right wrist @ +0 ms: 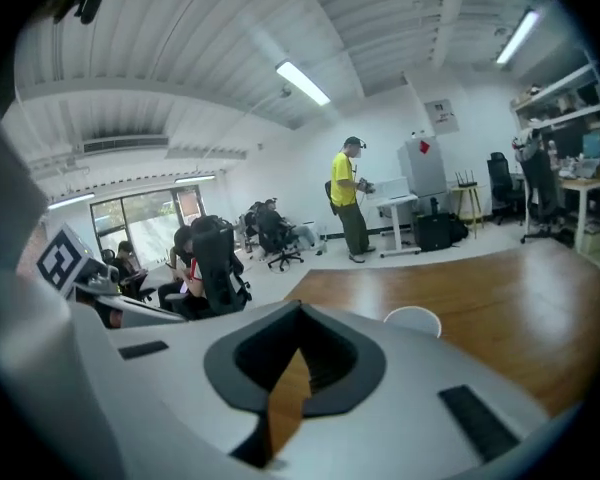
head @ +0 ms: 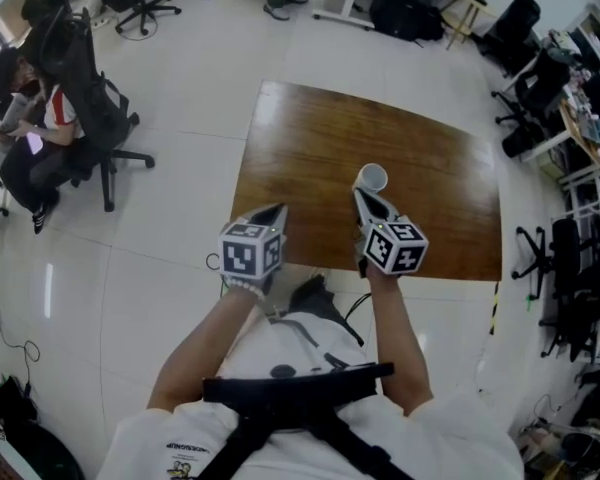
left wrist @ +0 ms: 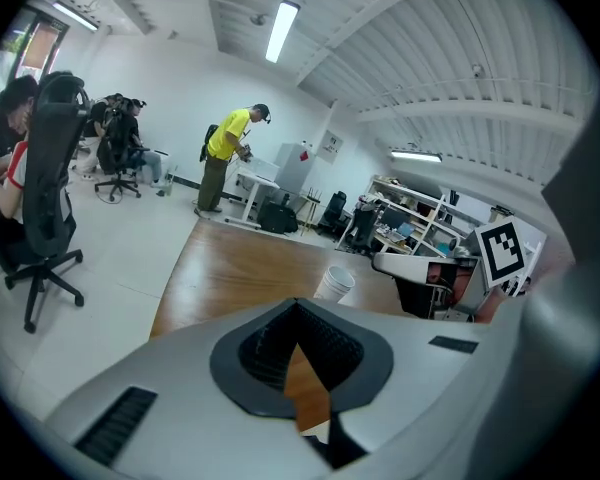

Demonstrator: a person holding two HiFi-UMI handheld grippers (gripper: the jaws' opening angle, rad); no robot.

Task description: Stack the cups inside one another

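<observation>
Head view first: a brown wooden tabletop [head: 310,128] stands on a shiny white floor. One white cup [head: 372,178] stands upright on it, mouth up, near the middle. The right hand-held gripper [head: 360,194] points at the cup, and its tip is just beside it. The left hand-held gripper [head: 277,208] is over the near edge of the tabletop, well apart from the cup. A person sits in a black chair [head: 90,98] far off to the left.

Left gripper view: the left hand-held gripper [left wrist: 298,308] has its jaws pressed together at the tip, with nothing between them. Past it the white cup [left wrist: 335,283] stands on the tabletop [left wrist: 230,263]. The right hand-held gripper [left wrist: 420,268] is beside the cup.

Right gripper view: the right hand-held gripper [right wrist: 300,308] is also pressed together and holds nothing. The cup's [right wrist: 413,320] rim peeks up just behind its right jaw. A person in a yellow shirt [right wrist: 348,198] stands far behind.
</observation>
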